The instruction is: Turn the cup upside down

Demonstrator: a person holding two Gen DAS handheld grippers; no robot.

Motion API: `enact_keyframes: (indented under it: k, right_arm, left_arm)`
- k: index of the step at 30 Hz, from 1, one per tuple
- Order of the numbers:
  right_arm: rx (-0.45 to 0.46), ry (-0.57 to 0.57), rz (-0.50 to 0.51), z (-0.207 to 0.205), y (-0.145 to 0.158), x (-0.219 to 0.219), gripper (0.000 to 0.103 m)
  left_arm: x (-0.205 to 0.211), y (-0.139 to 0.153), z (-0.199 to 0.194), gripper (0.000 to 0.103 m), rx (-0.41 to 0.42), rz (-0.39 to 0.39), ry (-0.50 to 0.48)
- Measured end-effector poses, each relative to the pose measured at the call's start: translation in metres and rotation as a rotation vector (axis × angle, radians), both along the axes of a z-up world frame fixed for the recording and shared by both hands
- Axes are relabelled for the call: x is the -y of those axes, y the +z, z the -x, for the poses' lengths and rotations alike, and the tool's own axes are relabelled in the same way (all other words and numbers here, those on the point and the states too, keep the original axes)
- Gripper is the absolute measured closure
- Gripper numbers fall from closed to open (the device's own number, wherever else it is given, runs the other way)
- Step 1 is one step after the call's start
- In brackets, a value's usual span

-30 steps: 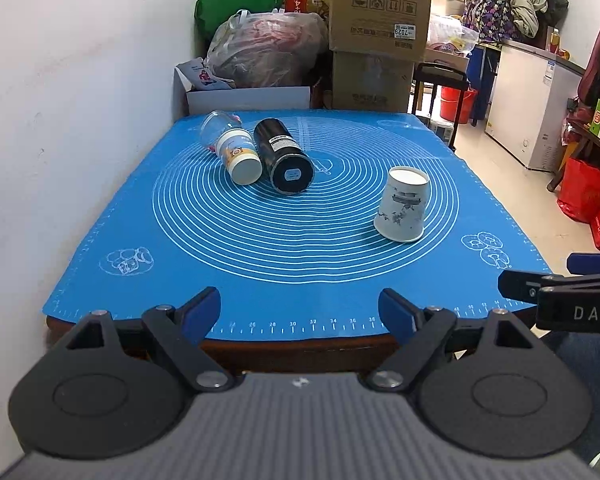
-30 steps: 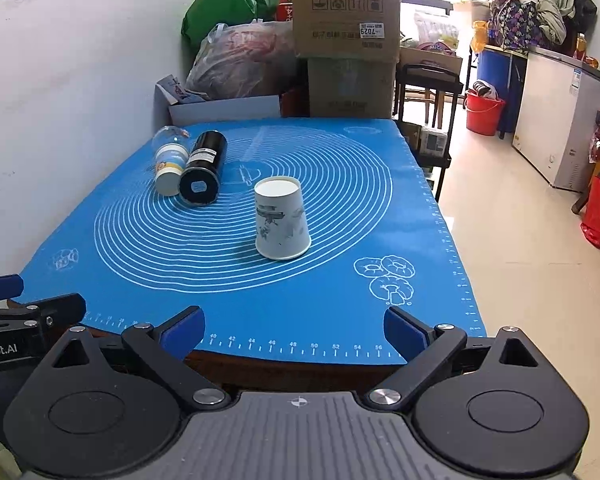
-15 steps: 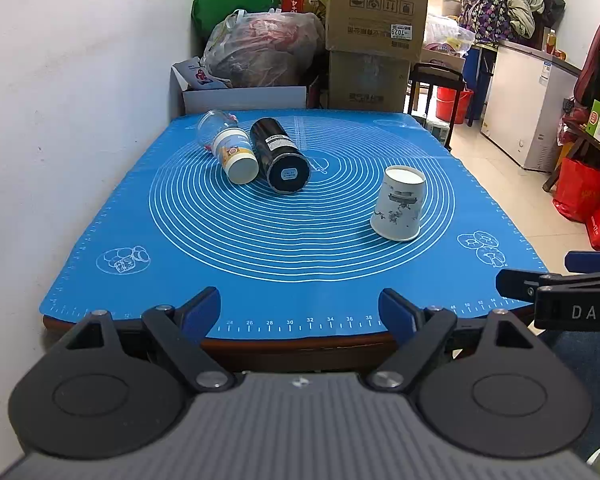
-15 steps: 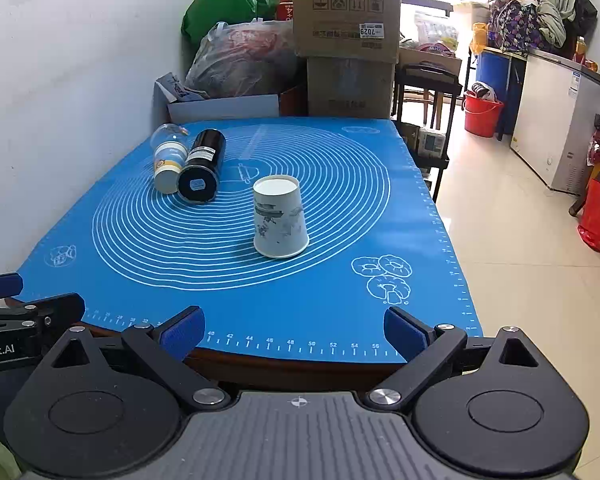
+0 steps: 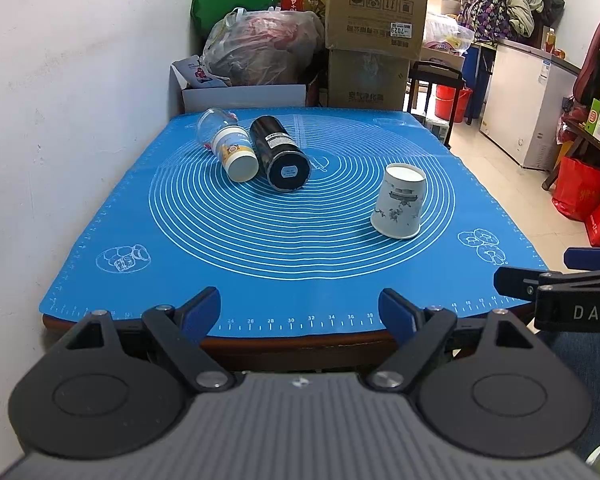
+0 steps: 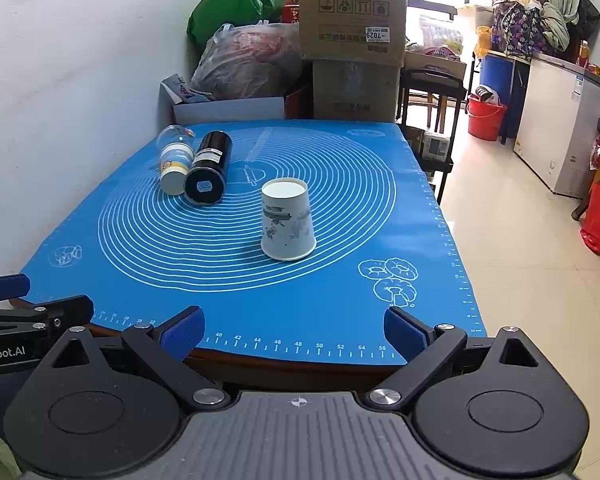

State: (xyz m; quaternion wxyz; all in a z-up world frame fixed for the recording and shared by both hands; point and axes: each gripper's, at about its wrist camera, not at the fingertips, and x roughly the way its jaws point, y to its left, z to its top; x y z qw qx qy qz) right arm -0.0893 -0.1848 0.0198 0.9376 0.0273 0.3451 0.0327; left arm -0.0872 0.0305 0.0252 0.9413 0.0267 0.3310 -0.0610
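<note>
A white paper cup [image 5: 399,201] with a grey print stands mouth down on the blue mat [image 5: 260,264], right of centre. It also shows in the right wrist view [image 6: 287,220], near the middle of the mat [image 6: 340,300]. My left gripper [image 5: 300,310] is open and empty at the table's near edge, well short of the cup. My right gripper [image 6: 294,330] is open and empty, also at the near edge, in line with the cup. The right gripper shows at the right of the left wrist view [image 5: 556,284].
A black can [image 5: 280,154] and a clear bottle with a white cap [image 5: 228,144] lie side by side at the far left of the mat. A white wall [image 5: 60,120] runs along the left. Boxes [image 5: 374,36] and bags [image 5: 260,46] stand behind the table.
Both grippers have drawn back slightly from the table. The cup and the other objects have not moved.
</note>
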Motion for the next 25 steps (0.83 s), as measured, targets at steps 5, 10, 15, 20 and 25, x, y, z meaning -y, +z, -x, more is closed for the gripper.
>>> enact_keyframes:
  k: [5, 10, 15, 20, 25]
  right_arm:
    - [0.000, 0.003, -0.002, 0.0016, 0.0007, -0.0005, 0.005]
    - [0.001, 0.002, -0.003, 0.0014, 0.0012, -0.0007, 0.005]
    - [-0.001, 0.006, -0.005, 0.0011, 0.0004, -0.0011, 0.005]
    - [-0.003, 0.010, -0.008, -0.0009, -0.0003, -0.0014, 0.005]
    - [-0.006, 0.012, -0.011, -0.0021, -0.0016, -0.0015, 0.005]
  left_arm:
    - [-0.0005, -0.0001, -0.0008, 0.017, 0.004, 0.000, -0.007]
    - [0.0003, -0.0012, -0.0012, 0.017, 0.003, -0.003, -0.017]
    - [0.0008, -0.0017, -0.0015, 0.017, 0.002, -0.005, -0.019]
    - [0.0006, -0.0019, -0.0026, 0.017, 0.002, -0.004, -0.015]
    - [0.0020, -0.0029, -0.0044, 0.017, 0.000, -0.007, -0.016]
